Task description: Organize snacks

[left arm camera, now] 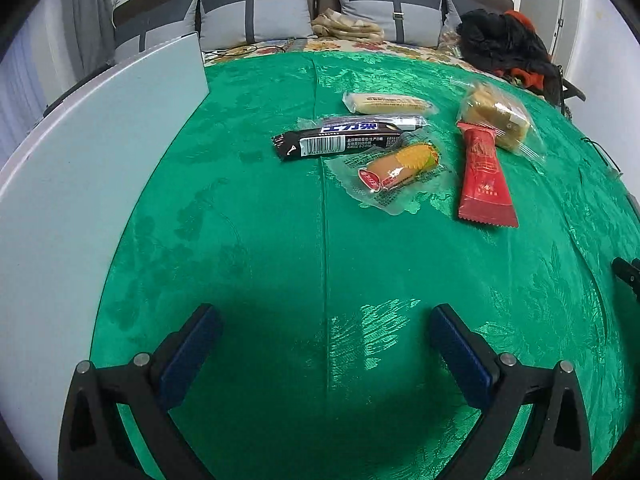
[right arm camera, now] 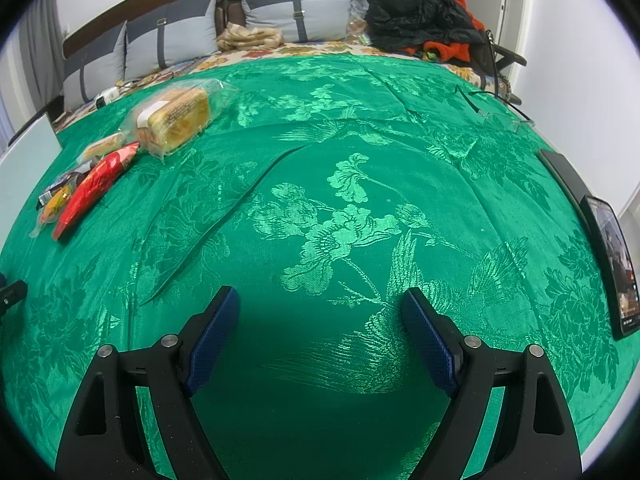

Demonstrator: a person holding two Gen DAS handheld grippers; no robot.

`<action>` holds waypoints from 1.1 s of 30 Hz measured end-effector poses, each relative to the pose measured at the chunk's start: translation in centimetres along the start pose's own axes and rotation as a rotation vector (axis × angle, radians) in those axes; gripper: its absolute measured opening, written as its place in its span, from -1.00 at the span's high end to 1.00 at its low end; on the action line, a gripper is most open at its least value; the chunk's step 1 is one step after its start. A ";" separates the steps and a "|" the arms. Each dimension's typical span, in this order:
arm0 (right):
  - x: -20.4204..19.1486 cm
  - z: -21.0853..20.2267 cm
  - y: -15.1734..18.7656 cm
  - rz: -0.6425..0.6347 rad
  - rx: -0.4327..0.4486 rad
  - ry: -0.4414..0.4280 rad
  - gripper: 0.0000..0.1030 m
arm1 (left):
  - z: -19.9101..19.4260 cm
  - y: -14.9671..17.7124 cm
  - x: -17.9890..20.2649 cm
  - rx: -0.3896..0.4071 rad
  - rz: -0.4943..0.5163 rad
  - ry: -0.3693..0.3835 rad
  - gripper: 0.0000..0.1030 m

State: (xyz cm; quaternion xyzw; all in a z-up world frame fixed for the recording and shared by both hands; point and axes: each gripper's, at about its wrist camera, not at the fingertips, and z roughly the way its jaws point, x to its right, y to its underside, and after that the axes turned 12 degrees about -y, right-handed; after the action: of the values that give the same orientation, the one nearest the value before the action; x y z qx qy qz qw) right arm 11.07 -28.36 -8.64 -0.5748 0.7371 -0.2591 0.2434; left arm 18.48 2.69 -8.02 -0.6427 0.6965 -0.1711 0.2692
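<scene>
1. Nearest us in the left wrist view, our left gripper (left arm camera: 326, 330) hangs spread wide over the green cloth (left arm camera: 280, 260), its blue pads (left arm camera: 188, 354) gripping nothing.
2. Beyond it, in the middle distance, we see the snacks lying close together: a dark chocolate bar (left arm camera: 340, 142) with its barcode up, a pale wafer pack (left arm camera: 386, 103) just behind it, and a clear-wrapped sausage snack (left arm camera: 398, 168) just in front, touching the bar's near edge.
3. To their right a red sachet (left arm camera: 484, 178) lies lengthwise, its far end tucked against a clear bag of bread (left arm camera: 498, 118).
4. Only this view shows fully the white board (left arm camera: 100, 152) filling the left side, and the tip of our other tool at the right edge.
5. In the right wrist view, our right gripper (right arm camera: 320, 312) is likewise released, parted over bare embroidered cloth.
6. From here the snack group sits far left: the bread (right arm camera: 176, 120) farthest, the red sachet (right arm camera: 94, 186) nearer, and the others partly hidden behind it.
7. Only this view shows a phone (right arm camera: 612, 272) at the right edge, another dark slab (right arm camera: 564, 172) behind it, and clear-framed glasses (right arm camera: 500, 114) on the far right.
8. Both views show the green floral cloth laid over a patterned bedcover, grey cushions (right arm camera: 296, 8) along the headboard, a heap of black and orange clothes (right arm camera: 424, 16) at the far right, and white walls.
</scene>
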 end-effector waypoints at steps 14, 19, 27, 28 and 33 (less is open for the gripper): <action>0.0 0.0 0.0 0.001 0.000 -0.001 -0.68 | 0.1 0.0 0.0 0.000 0.000 0.000 -1.00; 0.0 0.1 0.0 0.001 0.000 0.000 -0.68 | 0.0 0.0 -0.1 0.000 0.001 0.000 -1.00; 0.0 0.1 0.0 0.004 -0.004 0.009 -0.68 | 0.0 0.0 -0.1 0.000 0.000 0.000 -1.00; 0.0 0.1 0.0 0.004 -0.004 0.009 -0.68 | 0.0 0.0 -0.1 0.000 0.000 0.000 -1.00; 0.0 0.1 0.0 0.004 -0.004 0.009 -0.68 | 0.0 0.0 -0.2 0.000 0.000 0.000 -1.00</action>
State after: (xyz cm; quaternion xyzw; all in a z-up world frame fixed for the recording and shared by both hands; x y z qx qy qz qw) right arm 11.19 -28.35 -8.70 -0.5727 0.7398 -0.2596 0.2394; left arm 18.46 2.85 -8.01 -0.6425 0.6967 -0.1712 0.2692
